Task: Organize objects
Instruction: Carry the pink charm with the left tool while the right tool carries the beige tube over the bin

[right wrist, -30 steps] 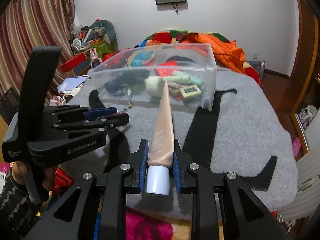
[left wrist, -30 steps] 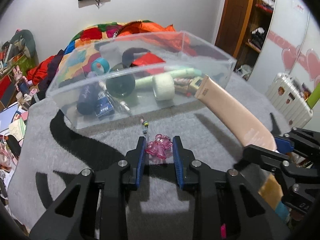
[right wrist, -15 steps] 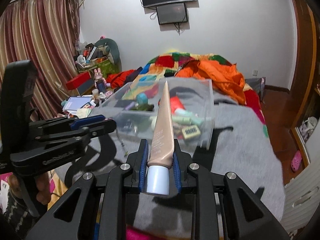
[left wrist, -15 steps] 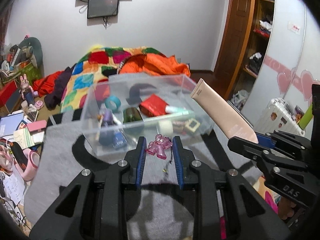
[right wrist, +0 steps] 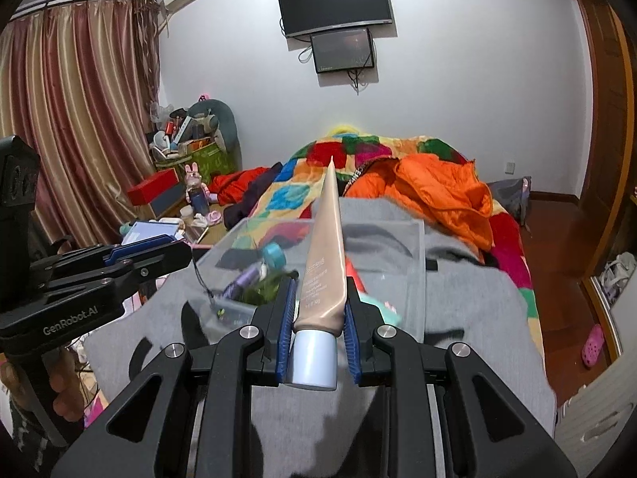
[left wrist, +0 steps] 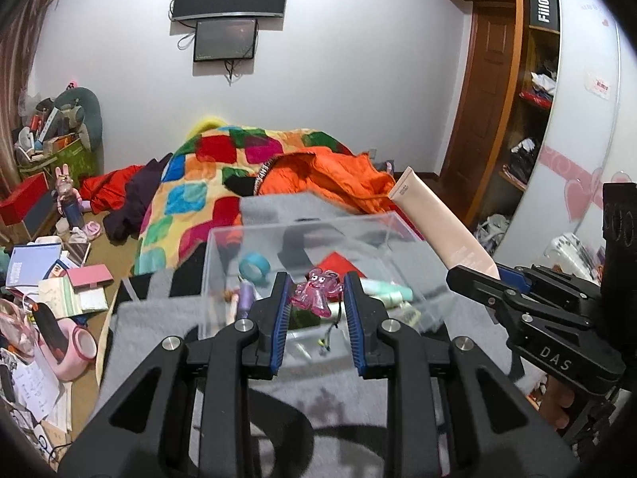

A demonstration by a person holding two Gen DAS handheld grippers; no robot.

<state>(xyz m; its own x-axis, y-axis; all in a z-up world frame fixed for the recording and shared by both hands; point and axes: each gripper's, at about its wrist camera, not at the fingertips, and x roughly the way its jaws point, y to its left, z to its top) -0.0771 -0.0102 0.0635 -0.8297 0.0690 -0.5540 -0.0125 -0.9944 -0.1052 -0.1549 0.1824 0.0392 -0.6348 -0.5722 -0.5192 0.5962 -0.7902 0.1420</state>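
While both loads hang above a grey blanket [left wrist: 159, 318], the left gripper [left wrist: 316, 298] is clamped on a pink bear charm [left wrist: 316, 292], its cord [left wrist: 328, 334] dangling below toward six o'clock. In the left wrist view the charm sits at the picture's centre, just in front of a clear plastic bin [left wrist: 223, 247] that already holds a blue tape roll [left wrist: 254, 265], a red packet and pale tubes. The charm looks light, hard and glossy, so it may twist or slip between the pads; a grip across its body rather than the loose cord seems safest.

At three o'clock in that view, the right gripper [right wrist: 320, 314] is closed on a beige cosmetic tube [right wrist: 324, 263], held near its pale blue cap [right wrist: 314, 358], crimped tail pointing up toward twelve o'clock over the bin. The tube appears soft-walled and light; squeezing the body could dent it or push out its contents, so the stiffer shoulder beside the cap, where it is held now, reads as the better place. Both items appear ready for release into the bin.
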